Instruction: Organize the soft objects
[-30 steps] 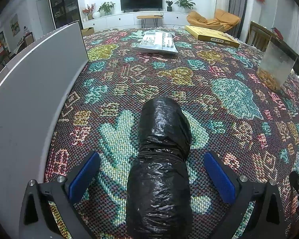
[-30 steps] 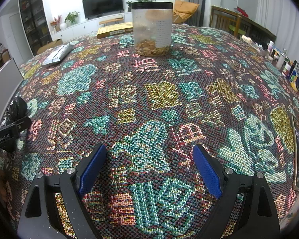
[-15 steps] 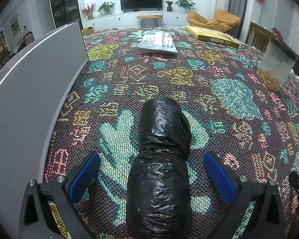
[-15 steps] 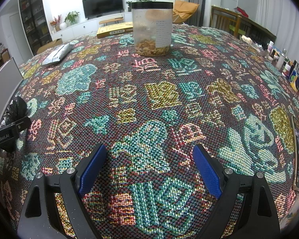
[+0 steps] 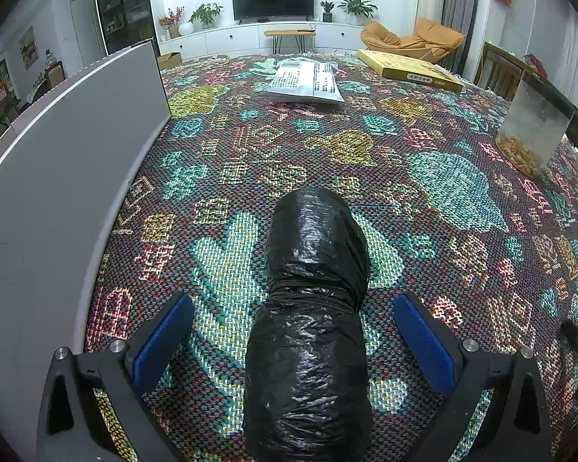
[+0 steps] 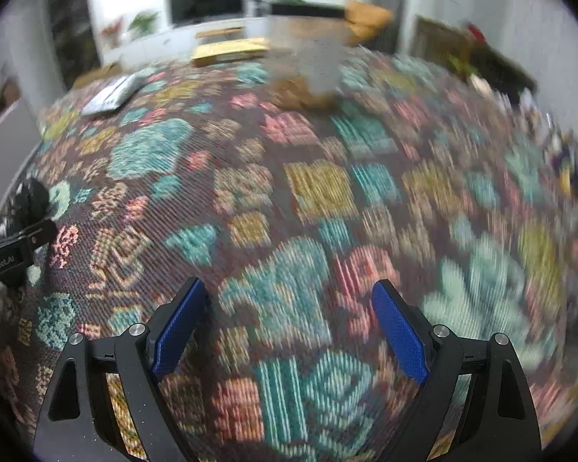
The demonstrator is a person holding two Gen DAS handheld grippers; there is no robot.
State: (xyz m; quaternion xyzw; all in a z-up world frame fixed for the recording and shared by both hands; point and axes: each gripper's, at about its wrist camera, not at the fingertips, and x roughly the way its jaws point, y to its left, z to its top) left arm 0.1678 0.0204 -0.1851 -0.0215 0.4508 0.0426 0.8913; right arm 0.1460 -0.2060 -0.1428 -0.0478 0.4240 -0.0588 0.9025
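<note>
The left tool (image 5: 293,335) is held spread wide astride the black plastic-wrapped roll (image 5: 308,331) on the desk (image 5: 424,177), pads clear of it. The right tool (image 6: 289,331), also spread and empty, is blurred. A grasp seems in hand; closing on the roll is called for next.

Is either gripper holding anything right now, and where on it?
Nothing is held. The left gripper is open astride the black bag roll, pads clear of it; the right gripper is open over bare cloth.

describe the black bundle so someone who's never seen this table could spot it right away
Start from the table under the colourful woven cloth, at the side along the tall grey panel. There, between the open fingers of the left gripper, lies the black bundle. It is the only shiny, crinkled black plastic thing, a long roll cinched at its middle, unlike the flat packet, yellow box and clear jar farther off.
</note>
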